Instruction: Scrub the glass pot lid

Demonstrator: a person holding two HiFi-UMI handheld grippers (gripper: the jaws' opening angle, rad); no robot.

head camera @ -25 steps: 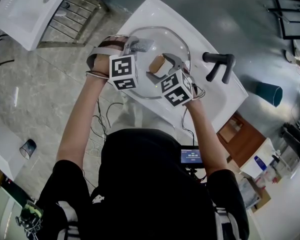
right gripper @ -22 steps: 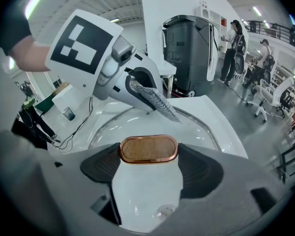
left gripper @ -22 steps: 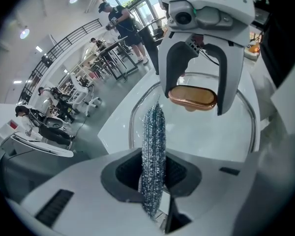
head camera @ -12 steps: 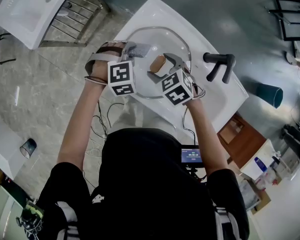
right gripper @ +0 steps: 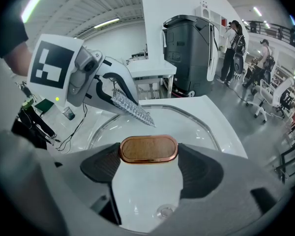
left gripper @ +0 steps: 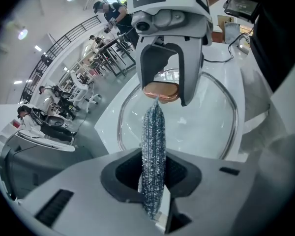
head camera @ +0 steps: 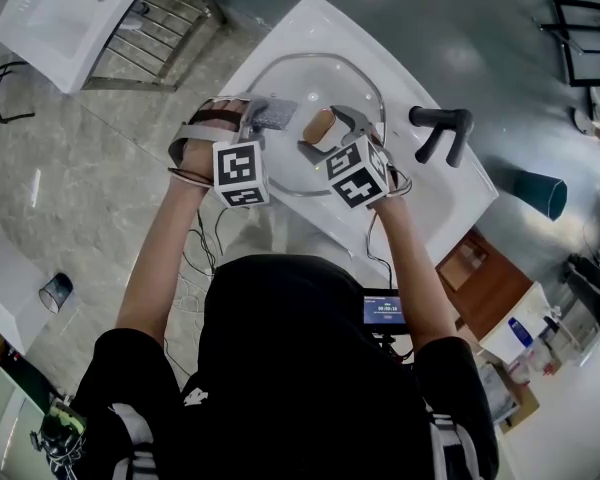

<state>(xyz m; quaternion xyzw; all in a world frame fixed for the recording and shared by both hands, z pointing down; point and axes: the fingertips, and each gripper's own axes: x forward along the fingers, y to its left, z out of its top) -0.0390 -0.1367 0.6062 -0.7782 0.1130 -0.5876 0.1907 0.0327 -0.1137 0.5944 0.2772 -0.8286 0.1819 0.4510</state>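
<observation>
1. A glass pot lid [head camera: 320, 76] lies knob-up over the bowl of a white sink top [head camera: 432, 183], apparently in the middle of the scrubbing step.
2. The right gripper [head camera: 327, 128] is clamped on the lid's wood-topped knob [right gripper: 148, 149], pinning it from both sides.
3. The left gripper [left gripper: 155, 173] is closed on a silvery mesh scrubber [left gripper: 154, 141]. The scrubber's tip points at the glass just beside the knob, and whether it touches cannot be told.
4. The next move likely calls for pressing the mesh onto the glass and sweeping outward toward the metal rim while the right side braces the lid.
5. Around them is an open workshop hall with a grey stone-look floor [head camera: 90, 188], a second white basin [head camera: 55, 18] and people at desks in the distance.
6. A black faucet [head camera: 440, 128] stands on the sink top, just right of the lid.
</observation>
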